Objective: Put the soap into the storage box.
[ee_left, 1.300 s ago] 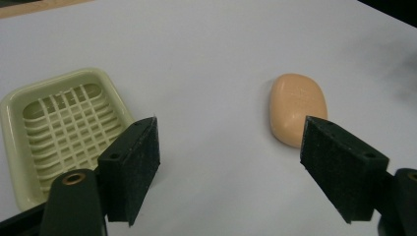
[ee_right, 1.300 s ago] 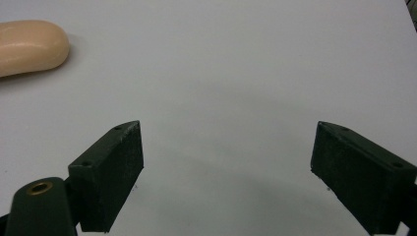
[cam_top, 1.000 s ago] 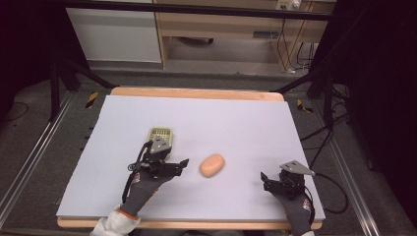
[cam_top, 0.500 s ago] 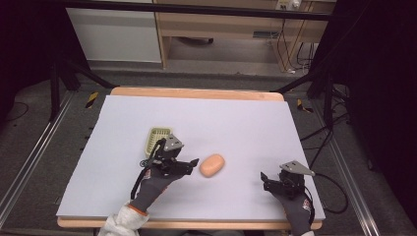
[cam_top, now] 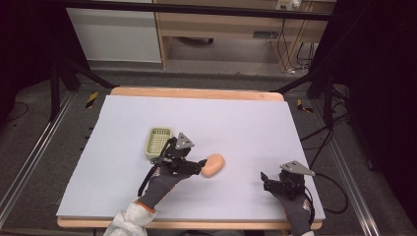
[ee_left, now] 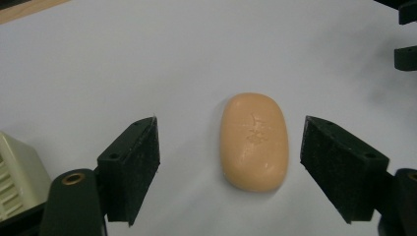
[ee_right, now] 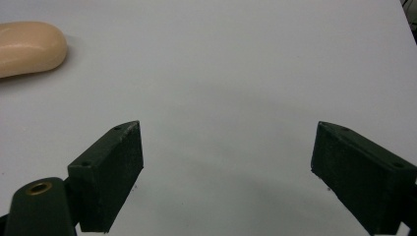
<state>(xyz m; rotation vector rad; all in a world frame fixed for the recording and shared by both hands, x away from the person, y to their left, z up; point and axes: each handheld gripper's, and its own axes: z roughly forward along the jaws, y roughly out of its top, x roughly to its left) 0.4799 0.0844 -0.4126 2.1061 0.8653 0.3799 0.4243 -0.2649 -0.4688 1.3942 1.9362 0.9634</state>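
Observation:
An orange oval bar of soap (cam_top: pixel 213 165) lies flat on the white table top near its middle. My left gripper (cam_top: pixel 198 167) is open right beside the soap on its left. In the left gripper view the soap (ee_left: pixel 253 140) lies between the two black jaws, touching neither. A pale green soap dish (cam_top: pixel 159 142) stands just behind and left of that gripper; its corner (ee_left: pixel 17 172) shows at the view's left edge. My right gripper (cam_top: pixel 266 181) rests open near the front right of the table, nothing between its jaws. The soap (ee_right: pixel 30 47) shows far off in the right gripper view.
The white sheet (cam_top: pixel 236 123) covers a wooden table whose edge (cam_top: pixel 196 93) shows at the back. Black stand legs and cables surround the table on the floor. A cable trails from the right gripper off the table's right side.
My left gripper has moved right and forward, from over the soap dish to the soap, now straddling it. The dish is uncovered. The right gripper has stayed still.

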